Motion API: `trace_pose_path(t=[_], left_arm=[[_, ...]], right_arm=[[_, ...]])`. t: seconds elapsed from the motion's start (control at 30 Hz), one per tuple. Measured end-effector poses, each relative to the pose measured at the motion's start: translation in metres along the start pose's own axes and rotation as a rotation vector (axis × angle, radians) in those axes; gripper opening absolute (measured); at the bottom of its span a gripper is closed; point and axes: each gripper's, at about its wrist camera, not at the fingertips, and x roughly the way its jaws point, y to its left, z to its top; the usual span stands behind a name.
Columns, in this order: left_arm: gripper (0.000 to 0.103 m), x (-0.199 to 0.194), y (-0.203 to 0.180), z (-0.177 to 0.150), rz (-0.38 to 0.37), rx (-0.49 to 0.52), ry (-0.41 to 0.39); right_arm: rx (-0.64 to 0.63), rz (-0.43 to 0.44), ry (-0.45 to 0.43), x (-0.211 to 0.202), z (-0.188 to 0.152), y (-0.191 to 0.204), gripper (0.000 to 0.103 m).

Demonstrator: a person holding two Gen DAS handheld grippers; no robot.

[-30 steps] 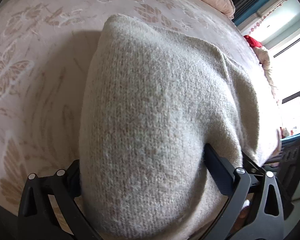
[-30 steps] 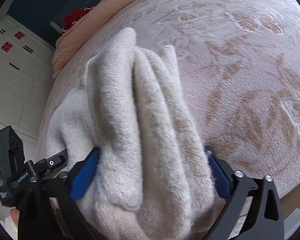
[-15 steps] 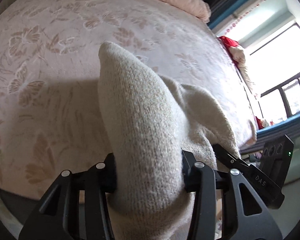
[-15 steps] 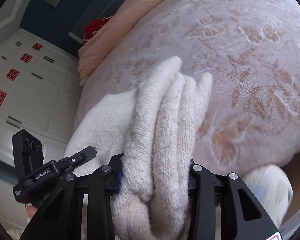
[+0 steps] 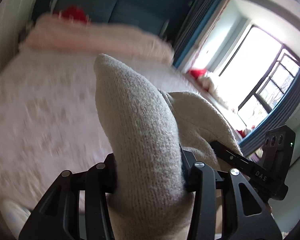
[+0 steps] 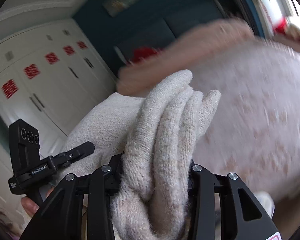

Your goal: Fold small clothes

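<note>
A: Any writing readable?
B: "DAS" on the right tool's (image 5: 250, 170) body, "GenRobot.AI" on the left tool's (image 6: 50, 164).
A: The grip?
B: Both tools partly closed, each clamping the beige knit garment (image 5: 142, 132) above the pink bed (image 5: 40, 110).

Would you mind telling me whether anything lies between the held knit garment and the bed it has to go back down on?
Nothing visible does. The knit garment is clamped in both the left gripper and right gripper, above bare bedspread.
</note>
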Motion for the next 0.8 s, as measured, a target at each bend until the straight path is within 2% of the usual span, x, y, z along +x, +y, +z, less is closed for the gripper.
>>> trace_pose_path(t=[0.1,0.17,0.33,0.47,0.63,0.8], left_arm=[[0.043,-0.040,-0.011,0.034,-0.003,0.083,-0.130],[0.044,-0.058,-0.017,0.050,0.001,0.121,-0.189],[0.045,-0.098,-0.022,0.090,0.027,0.183,-0.321],[0.045,-0.121,-0.018,0.111,0.046,0.203,-0.386],[0.046,-0.147,-0.006,0.134,0.029,0.205,-0.443],[0.046,-0.168,0.001,0.144,0.025,0.233,-0.513]], right_arm=[[-0.076,0.026,-0.109,-0.018,0.026,0.040,0.038],[-0.119,0.045,-0.172,-0.027,0.044,0.062,0.038],[-0.175,0.086,-0.259,-0.030,0.080,0.101,0.039],[-0.196,0.122,-0.293,-0.022,0.107,0.127,0.039],[-0.244,0.157,-0.340,-0.019,0.133,0.159,0.039],[-0.300,0.171,-0.384,-0.020,0.146,0.188,0.039]])
